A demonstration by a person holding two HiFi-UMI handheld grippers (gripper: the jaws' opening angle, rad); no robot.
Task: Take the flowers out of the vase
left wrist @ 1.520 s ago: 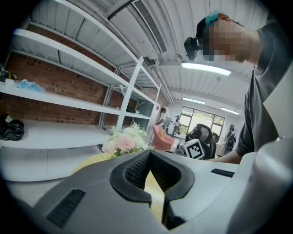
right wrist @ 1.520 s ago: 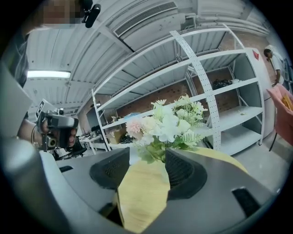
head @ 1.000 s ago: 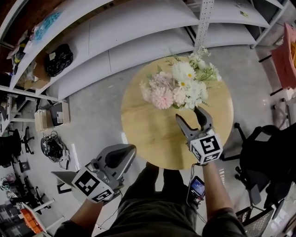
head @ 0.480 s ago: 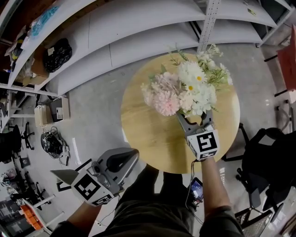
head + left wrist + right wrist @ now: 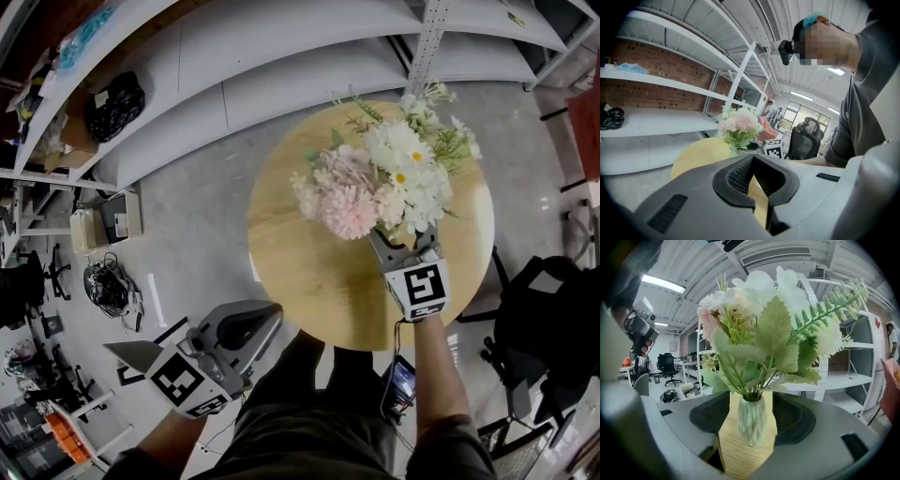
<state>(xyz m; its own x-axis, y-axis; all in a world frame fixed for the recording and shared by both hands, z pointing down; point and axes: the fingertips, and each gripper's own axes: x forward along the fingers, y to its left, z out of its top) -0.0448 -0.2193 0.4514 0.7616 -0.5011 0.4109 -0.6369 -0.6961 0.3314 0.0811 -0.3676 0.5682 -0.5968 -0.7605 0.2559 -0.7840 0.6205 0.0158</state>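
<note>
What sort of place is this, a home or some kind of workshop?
Probably a workshop or lab storeroom, not a home: long white metal shelves run along a brick wall, the floor is bare concrete, and a black office chair stands nearby.

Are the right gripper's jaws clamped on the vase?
No: the jaws of the right gripper stand apart, with table showing on either side of the vase between them.

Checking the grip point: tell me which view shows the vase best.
The right gripper view: the vase stands between the parted jaws. In the head view the flowers cover it; the left gripper view shows only the distant flowers.
</note>
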